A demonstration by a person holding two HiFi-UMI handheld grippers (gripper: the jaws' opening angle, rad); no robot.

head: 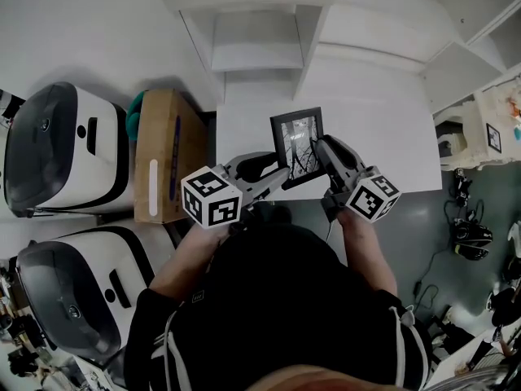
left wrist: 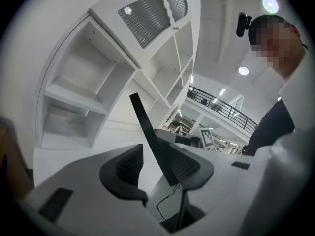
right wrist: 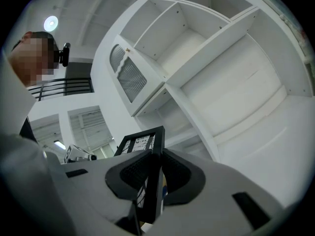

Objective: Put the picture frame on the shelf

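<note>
The picture frame [head: 297,145] is black with a black-and-white print, and it hangs upright above the white table [head: 391,137], in front of the white shelf unit [head: 260,47]. My right gripper [head: 323,151] holds its right edge. In the right gripper view both pads press on the frame [right wrist: 142,141], so the right gripper [right wrist: 153,168] is shut on it. My left gripper [head: 273,172] is at the frame's lower left corner. In the left gripper view the frame's thin edge [left wrist: 147,132] leans on the right pad [left wrist: 189,163] of the left gripper [left wrist: 160,163], while the left pad [left wrist: 123,168] stands apart.
Shelf compartments [left wrist: 74,92] rise ahead, with further compartments [right wrist: 221,82] in the right gripper view. A cardboard box [head: 167,153] stands left of the table, beside two white machines [head: 65,149] [head: 77,296]. Cables and gear [head: 468,235] lie on the floor at right.
</note>
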